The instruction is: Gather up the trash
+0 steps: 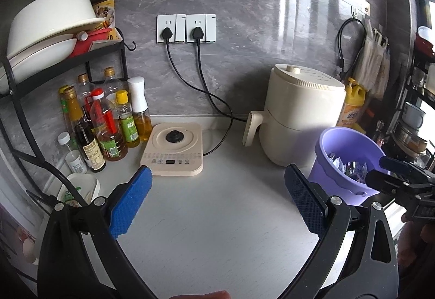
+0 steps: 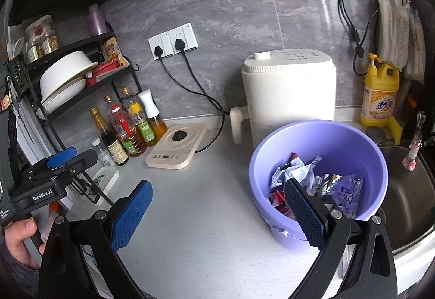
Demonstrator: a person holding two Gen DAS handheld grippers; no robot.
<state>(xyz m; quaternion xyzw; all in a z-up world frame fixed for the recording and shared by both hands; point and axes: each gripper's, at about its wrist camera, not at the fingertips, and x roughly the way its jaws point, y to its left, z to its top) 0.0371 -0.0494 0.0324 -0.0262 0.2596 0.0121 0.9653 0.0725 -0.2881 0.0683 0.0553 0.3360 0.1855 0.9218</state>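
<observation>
A purple bucket [image 2: 312, 144] stands on the light countertop [image 2: 204, 203] near the sink; it also shows in the left wrist view [image 1: 345, 146]. Crumpled foil and plastic wrappers [image 2: 315, 182] lie inside it. My right gripper [image 2: 217, 209] is open and empty, its right finger over the bucket's front rim. My left gripper [image 1: 217, 201] is open and empty above the bare counter, left of the bucket. The right gripper [image 1: 391, 174] shows at the right edge of the left wrist view, and the left gripper [image 2: 62, 163] at the left of the right wrist view.
A cream air fryer [image 2: 288, 89] stands behind the bucket. A kettle base [image 2: 176, 146] and oil and sauce bottles [image 2: 127, 127] sit at the left under a black dish rack [image 2: 68, 76]. A yellow detergent bottle [image 2: 380, 92] and a steel sink [image 2: 402, 190] are at the right.
</observation>
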